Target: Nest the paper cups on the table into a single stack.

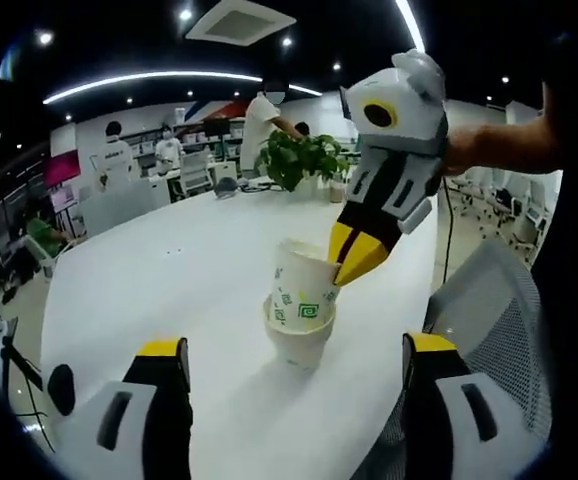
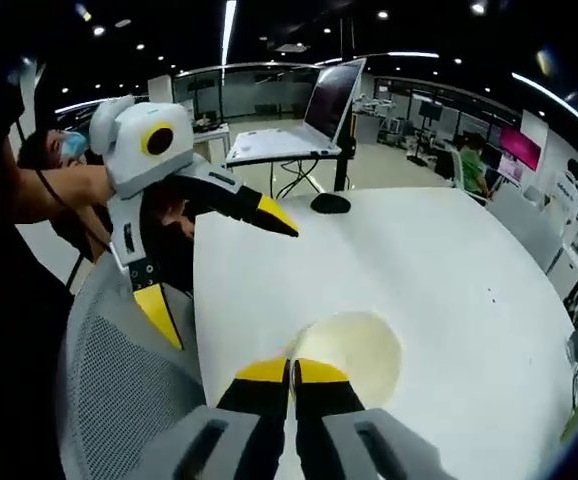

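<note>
Upper cup (image 1: 304, 290): white, green print, tilted, partly nested in lower cup.
Lower cup (image 1: 299, 343): white, upright on table.

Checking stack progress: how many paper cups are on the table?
2: the upper cup, pinched at its rim by the right gripper, sits nested in the lower cup. Others could hide inside.

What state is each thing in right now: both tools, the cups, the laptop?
Left tool: open, holding nothing.
Right tool: shut on upper cup's rim.
Upper cup: upright, partly seated in lower cup, tilted slightly.
Lower cup: upright on white table.
Laptop: lid open, on a stand.
Potted plant: upright on the table's far end.
</note>
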`<action>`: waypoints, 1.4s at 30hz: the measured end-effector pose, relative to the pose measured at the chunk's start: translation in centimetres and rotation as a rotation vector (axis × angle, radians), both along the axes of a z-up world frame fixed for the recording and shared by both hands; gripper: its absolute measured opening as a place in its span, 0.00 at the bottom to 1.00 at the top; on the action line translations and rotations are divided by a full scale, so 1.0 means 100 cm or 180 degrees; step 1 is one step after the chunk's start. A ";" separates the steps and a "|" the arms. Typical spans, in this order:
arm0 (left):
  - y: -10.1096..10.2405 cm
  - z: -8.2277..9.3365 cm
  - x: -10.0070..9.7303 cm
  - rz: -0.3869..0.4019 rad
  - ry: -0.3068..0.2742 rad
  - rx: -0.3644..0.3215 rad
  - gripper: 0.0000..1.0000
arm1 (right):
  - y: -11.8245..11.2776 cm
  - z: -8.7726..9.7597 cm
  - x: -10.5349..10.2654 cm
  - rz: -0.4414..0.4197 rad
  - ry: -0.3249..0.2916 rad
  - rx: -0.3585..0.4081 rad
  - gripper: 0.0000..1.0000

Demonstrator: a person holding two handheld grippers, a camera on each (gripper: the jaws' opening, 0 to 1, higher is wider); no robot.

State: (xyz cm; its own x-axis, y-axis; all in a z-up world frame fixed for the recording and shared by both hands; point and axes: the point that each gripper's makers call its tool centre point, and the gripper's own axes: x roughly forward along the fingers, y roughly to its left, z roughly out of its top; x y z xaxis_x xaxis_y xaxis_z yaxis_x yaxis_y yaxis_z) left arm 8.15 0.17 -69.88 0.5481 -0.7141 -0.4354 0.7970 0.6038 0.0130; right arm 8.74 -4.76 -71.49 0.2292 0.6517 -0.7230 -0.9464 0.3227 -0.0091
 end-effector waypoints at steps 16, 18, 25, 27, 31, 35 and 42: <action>0.002 -0.006 0.002 0.0020 0.0043 -0.0022 0.86 | 0.010 -0.035 -0.004 0.0040 0.0223 0.0089 0.01; 0.003 -0.006 0.003 0.0025 0.0045 -0.0024 0.86 | 0.008 -0.039 -0.005 0.0050 0.0210 0.0087 0.03; 0.003 -0.012 0.005 -0.0022 0.0072 0.0051 0.86 | 0.008 -0.027 0.001 -0.0041 0.0039 0.0355 0.10; 0.001 -0.014 0.005 -0.0035 0.0085 0.0059 0.86 | 0.009 -0.022 0.002 -0.0061 -0.0026 0.0431 0.13; -0.005 -0.018 0.006 -0.0063 0.0104 0.0070 0.85 | 0.010 -0.013 0.003 -0.0095 -0.0166 0.0556 0.20; -0.010 -0.026 0.008 -0.0109 0.0123 0.0087 0.84 | 0.008 -0.006 0.009 -0.0215 -0.0340 0.0637 0.37; -0.016 -0.049 0.015 -0.0190 0.0208 0.0179 0.82 | 0.001 -0.015 0.018 -0.0364 -0.0438 0.0582 0.48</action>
